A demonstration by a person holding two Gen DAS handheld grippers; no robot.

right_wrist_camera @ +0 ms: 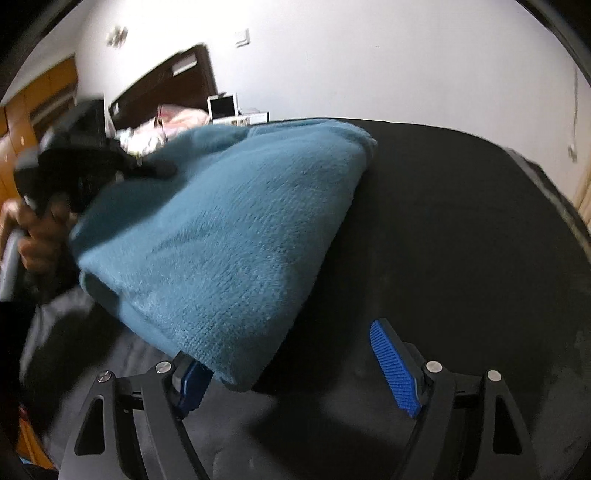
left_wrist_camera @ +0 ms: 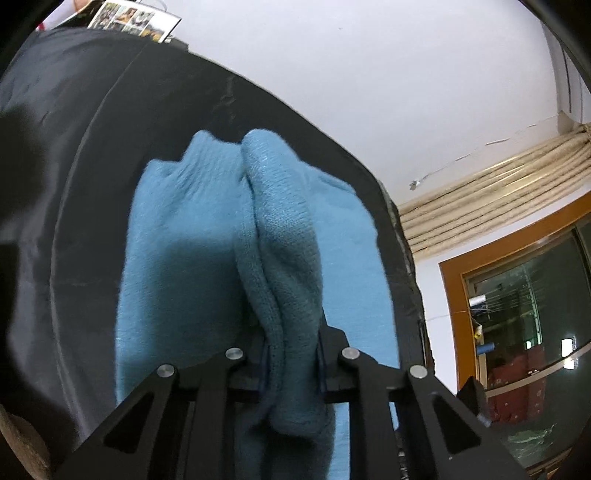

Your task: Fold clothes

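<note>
No readable text, label, brand, number or sign found in either view. Printed sheet (left_wrist_camera: pixel 135 20) at far edge of dark surface carried small photo panels only; any lettering on it too small and blurred to read. White wall plate (right_wrist_camera: pixel 242 37) showed no marking. Blue garment (right_wrist_camera: pixel 221 229) showed no tag or print.

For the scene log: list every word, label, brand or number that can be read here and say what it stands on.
No legible text in either view.
Printed sheet with small photos at the table's far edge: any print too small to read.
White box in the background: blurred, nothing legible.
Blue knitted garment, left gripper, right gripper: no label or marking shows.
</note>
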